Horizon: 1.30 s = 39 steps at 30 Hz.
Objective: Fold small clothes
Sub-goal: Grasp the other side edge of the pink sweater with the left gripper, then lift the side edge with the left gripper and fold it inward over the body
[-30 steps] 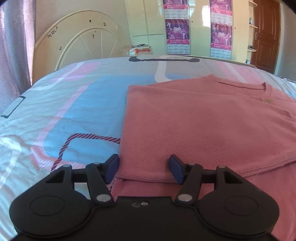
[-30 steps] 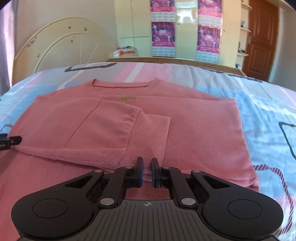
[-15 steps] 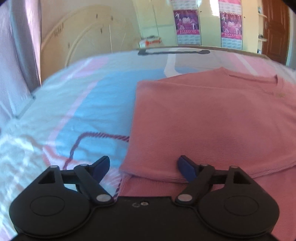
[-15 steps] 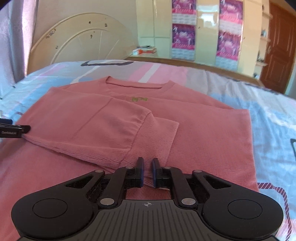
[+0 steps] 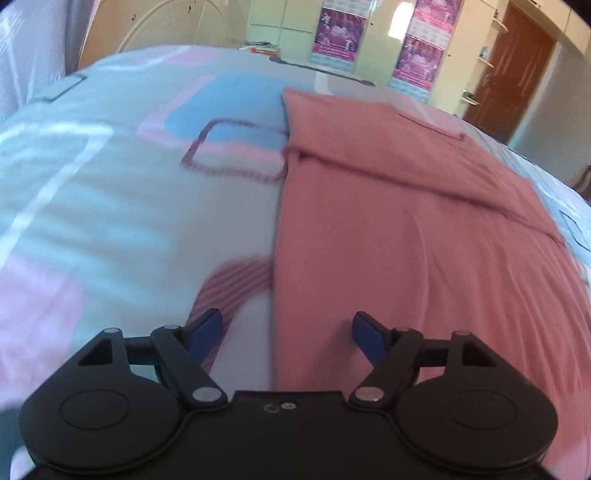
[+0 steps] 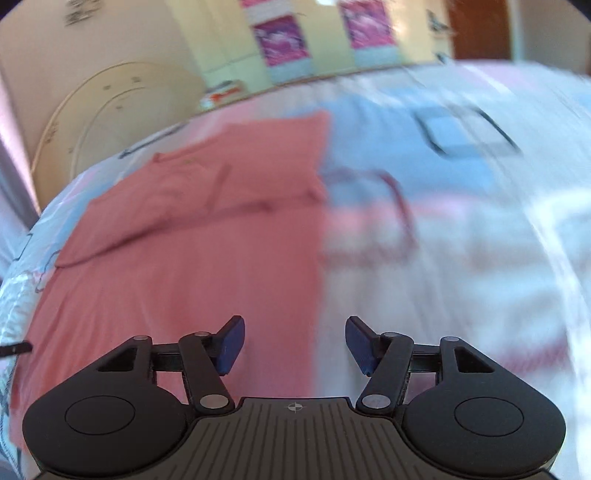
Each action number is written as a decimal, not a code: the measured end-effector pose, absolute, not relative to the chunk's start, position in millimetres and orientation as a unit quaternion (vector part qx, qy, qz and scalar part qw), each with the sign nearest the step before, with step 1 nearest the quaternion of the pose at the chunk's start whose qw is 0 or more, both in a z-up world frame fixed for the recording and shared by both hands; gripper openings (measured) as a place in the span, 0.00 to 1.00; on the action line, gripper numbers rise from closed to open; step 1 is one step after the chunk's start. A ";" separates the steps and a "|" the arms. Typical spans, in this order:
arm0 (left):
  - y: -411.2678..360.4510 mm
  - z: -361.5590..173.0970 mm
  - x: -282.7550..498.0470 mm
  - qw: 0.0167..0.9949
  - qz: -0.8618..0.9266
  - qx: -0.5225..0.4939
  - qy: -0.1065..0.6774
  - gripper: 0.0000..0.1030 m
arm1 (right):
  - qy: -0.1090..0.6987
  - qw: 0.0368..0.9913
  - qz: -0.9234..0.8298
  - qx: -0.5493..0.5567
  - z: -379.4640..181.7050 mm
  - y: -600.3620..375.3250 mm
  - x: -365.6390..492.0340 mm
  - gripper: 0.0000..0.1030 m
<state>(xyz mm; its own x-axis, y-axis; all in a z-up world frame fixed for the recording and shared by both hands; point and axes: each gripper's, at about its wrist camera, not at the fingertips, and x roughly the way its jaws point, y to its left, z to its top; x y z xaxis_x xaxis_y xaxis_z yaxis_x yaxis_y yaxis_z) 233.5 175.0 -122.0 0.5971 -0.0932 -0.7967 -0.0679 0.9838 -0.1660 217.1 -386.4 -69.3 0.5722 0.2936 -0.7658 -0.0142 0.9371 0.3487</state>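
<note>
Pink knit sweater [image 5: 406, 240] lies flat on the patterned bedsheet [image 5: 129, 203], sleeves folded across its chest. The left gripper [image 5: 286, 332] hangs over the sweater's left edge, jaws released and narrowing, grasping nothing. The right gripper [image 6: 293, 341] straddles the opposite edge, jaws widening, empty.

A patterned bedspread [image 5: 110, 206] covers the near bed. Far left stands a cream headboard [image 6: 110, 107]; posters [image 5: 338, 35] hang on pale cupboards, a brown door [image 5: 517, 66] far right.
</note>
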 end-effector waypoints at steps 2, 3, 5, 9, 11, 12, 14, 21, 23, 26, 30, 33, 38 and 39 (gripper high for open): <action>183.7 -122.7 215.1 0.889 -0.028 -0.109 0.444 0.73 | 0.467 0.862 0.078 0.182 -71.5 -396.5 189.4 0.59; 186.7 -122.7 208.7 0.888 -0.038 -0.116 0.443 0.73 | 0.467 0.859 0.078 0.195 -70.7 -399.7 177.0 0.59; 187.5 -123.7 197.9 0.886 -0.057 -0.132 0.441 0.73 | 0.467 0.855 0.081 0.213 -69.5 -399.0 155.1 0.59; 189.2 -126.8 185.2 0.876 -0.101 -0.168 0.441 0.73 | 0.470 0.849 0.092 0.225 -65.6 -384.0 127.5 0.59; 190.5 -130.1 176.4 0.866 -0.127 -0.201 0.441 0.72 | 0.470 0.847 0.103 0.225 -65.4 -373.3 112.5 0.59; 190.7 -132.3 172.4 0.860 -0.139 -0.217 0.440 0.72 | 0.468 0.847 0.106 0.228 -64.9 -369.3 105.5 0.59; 190.4 -136.1 166.4 0.850 -0.157 -0.244 0.440 0.65 | 0.464 0.842 0.113 0.251 -65.3 -366.6 95.7 0.54; 197.3 -152.5 171.9 0.827 -0.168 -0.314 0.434 0.50 | 0.432 0.822 0.090 0.359 -78.0 -383.3 88.8 0.35; 195.9 -152.6 173.3 0.829 -0.165 -0.307 0.436 0.41 | 0.423 0.815 0.085 0.387 -81.5 -390.5 92.5 0.34; 190.1 -147.1 172.3 0.843 -0.149 -0.261 0.446 0.05 | 0.444 0.813 0.105 0.361 -79.1 -387.9 104.2 0.08; 192.9 -126.4 159.9 0.870 -0.155 -0.240 0.402 0.05 | 0.408 0.830 0.134 0.356 -56.6 -398.1 95.7 0.07; 188.2 -138.1 163.9 0.867 -0.142 -0.215 0.426 0.05 | 0.408 0.841 0.141 0.328 -53.4 -400.9 90.9 0.07; 196.4 -151.3 165.9 0.853 -0.126 -0.279 0.422 0.05 | 0.442 0.821 0.125 0.340 -68.7 -396.9 98.1 0.07; 197.3 -151.4 165.3 0.853 -0.125 -0.286 0.418 0.05 | 0.435 0.822 0.126 0.346 -65.2 -398.6 97.0 0.07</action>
